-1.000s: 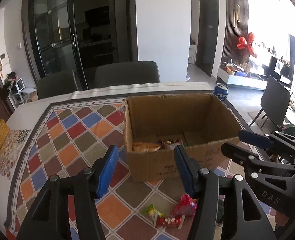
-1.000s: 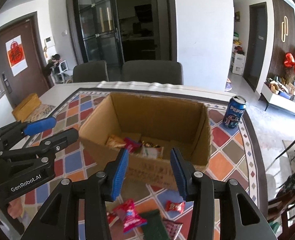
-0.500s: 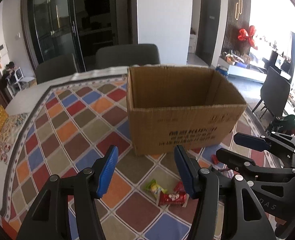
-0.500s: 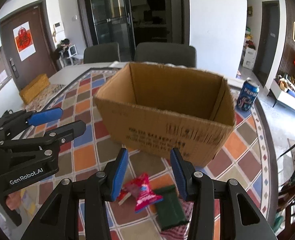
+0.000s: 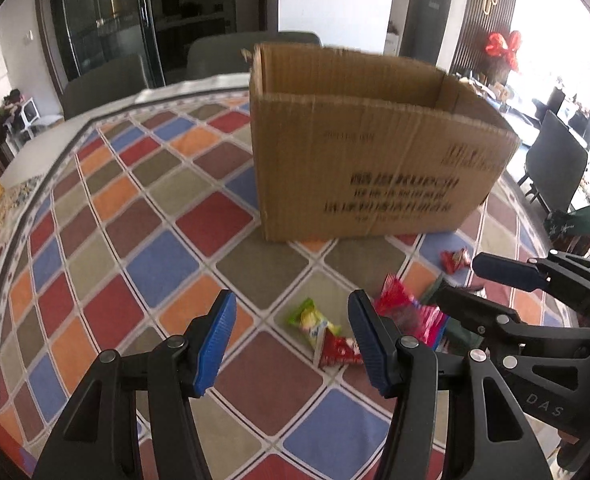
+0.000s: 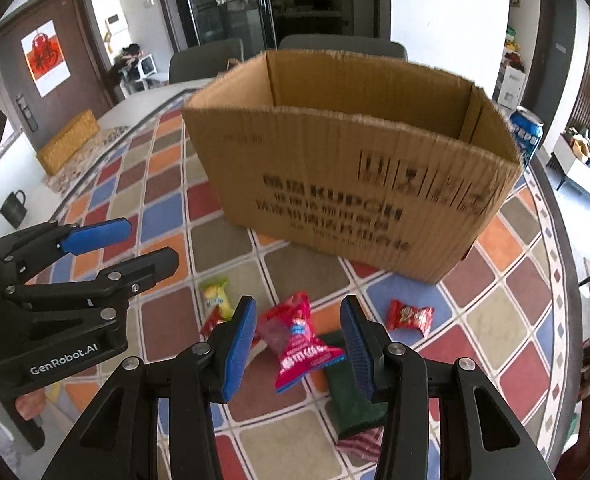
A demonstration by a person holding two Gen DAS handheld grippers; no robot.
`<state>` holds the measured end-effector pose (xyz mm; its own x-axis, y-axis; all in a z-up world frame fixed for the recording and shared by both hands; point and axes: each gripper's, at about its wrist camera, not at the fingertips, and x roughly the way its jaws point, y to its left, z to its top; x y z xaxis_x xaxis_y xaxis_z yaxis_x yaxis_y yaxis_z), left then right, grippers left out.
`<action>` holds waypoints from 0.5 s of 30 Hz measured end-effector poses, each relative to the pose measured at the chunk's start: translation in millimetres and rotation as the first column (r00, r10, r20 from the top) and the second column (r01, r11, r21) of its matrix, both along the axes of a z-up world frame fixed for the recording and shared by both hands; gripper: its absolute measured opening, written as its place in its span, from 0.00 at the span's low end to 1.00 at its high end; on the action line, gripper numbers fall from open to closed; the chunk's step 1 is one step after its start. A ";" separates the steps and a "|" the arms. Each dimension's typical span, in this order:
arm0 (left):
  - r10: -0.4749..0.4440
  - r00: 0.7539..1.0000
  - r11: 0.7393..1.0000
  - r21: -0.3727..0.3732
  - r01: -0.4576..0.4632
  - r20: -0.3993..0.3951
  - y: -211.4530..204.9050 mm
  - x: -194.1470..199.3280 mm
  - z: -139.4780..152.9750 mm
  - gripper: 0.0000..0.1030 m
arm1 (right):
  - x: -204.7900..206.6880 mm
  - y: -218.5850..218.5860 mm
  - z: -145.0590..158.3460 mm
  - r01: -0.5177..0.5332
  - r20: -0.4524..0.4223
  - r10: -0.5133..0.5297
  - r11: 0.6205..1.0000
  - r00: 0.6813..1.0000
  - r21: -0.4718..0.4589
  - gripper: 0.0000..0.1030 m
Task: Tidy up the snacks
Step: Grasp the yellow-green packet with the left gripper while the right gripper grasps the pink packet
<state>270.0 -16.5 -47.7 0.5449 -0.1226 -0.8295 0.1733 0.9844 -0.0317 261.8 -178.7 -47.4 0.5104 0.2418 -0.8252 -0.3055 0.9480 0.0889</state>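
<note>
An open cardboard box (image 5: 367, 168) (image 6: 347, 184) stands on a table with a chequered cloth. Loose snack packets lie in front of it: a pink-red bag (image 6: 299, 340) (image 5: 405, 312), a yellow-green packet (image 5: 311, 322) (image 6: 215, 298), a small red packet (image 5: 339, 354), another red packet (image 6: 409, 316) (image 5: 455, 260) and a dark green pack (image 6: 353, 396). My left gripper (image 5: 291, 344) is open and empty, low over the cloth beside the yellow-green packet. My right gripper (image 6: 299, 348) is open, with the pink-red bag between its fingers, not gripped.
A blue Pepsi can (image 6: 527, 132) stands behind the box's right corner. A dark mug (image 6: 13, 208) and a yellow woven box (image 6: 69, 140) sit at the table's left. Dark chairs (image 5: 231, 52) stand behind the table. The table edge curves at right.
Both grippers have dropped from above the box to low in front of it, close to the loose packets. The box's inside is now hidden. Both stayed open.
</note>
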 end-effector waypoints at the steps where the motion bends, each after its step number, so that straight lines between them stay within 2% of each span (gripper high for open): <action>1: -0.001 1.000 1.000 -0.001 0.001 -0.009 -0.2 -0.4 -3.0 0.56 | -0.3 -0.1 -2.5 -0.002 -0.006 0.002 1.000 1.000 -0.004 0.43; 15: -0.020 0.995 0.999 -0.045 0.015 -0.102 -3.1 5.1 -37.8 0.55 | -1.5 4.3 -32.6 -0.038 -0.084 0.035 0.998 0.996 -0.040 0.43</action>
